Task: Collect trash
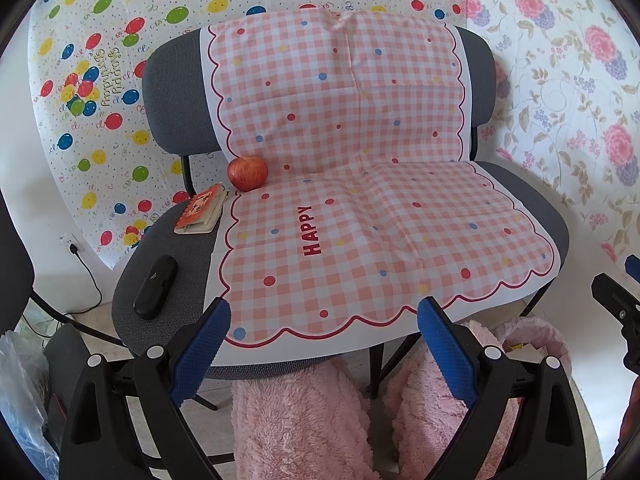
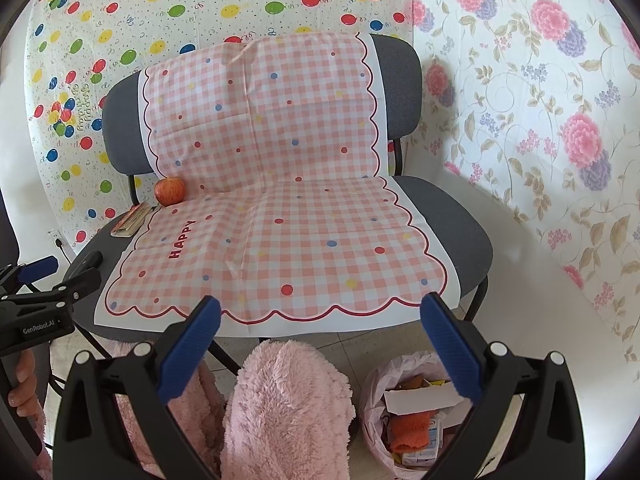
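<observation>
A pink plastic trash bag (image 2: 404,412) stands on the floor in front of the chair, holding white paper, an orange cloth and a small carton; its rim also shows in the left wrist view (image 1: 536,336). My left gripper (image 1: 324,320) is open and empty above the chair's front edge. My right gripper (image 2: 320,316) is open and empty, also above the front edge, with the bag below its right finger. The left gripper shows at the left edge of the right wrist view (image 2: 52,280).
A grey chair (image 1: 168,312) carries a pink checked "HAPPY" cloth (image 1: 360,208). On the seat's left lie a red apple (image 1: 247,173), a small notebook (image 1: 202,210) and a black case (image 1: 156,286). Pink fluffy legs (image 2: 280,408) are below. Patterned sheets cover the wall.
</observation>
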Motion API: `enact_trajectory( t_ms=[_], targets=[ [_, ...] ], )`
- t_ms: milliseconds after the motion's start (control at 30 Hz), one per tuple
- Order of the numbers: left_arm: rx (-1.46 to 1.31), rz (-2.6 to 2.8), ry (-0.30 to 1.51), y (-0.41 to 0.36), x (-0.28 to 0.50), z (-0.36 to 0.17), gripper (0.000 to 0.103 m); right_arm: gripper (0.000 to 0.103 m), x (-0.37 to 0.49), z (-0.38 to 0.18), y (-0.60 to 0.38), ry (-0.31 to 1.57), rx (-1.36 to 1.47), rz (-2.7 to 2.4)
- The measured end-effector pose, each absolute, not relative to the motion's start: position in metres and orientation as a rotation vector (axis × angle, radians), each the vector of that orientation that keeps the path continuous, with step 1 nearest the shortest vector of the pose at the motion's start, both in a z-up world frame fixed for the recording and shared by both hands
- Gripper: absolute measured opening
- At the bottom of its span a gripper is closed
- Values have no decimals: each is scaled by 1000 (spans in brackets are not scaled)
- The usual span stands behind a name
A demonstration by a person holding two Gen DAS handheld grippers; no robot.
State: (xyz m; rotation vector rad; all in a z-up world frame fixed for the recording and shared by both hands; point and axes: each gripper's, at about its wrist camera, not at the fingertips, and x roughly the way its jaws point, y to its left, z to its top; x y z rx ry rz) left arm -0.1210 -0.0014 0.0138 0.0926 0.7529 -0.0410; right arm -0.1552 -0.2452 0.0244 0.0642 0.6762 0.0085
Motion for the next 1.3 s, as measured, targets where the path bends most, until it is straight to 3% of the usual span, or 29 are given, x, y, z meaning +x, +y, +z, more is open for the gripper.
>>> enact_trajectory(
  t_ms=[1300],
  targets=[
    [50,-47,744,-7,-117,-2,93,98,-139,4,-260,707,71,11]
  ],
)
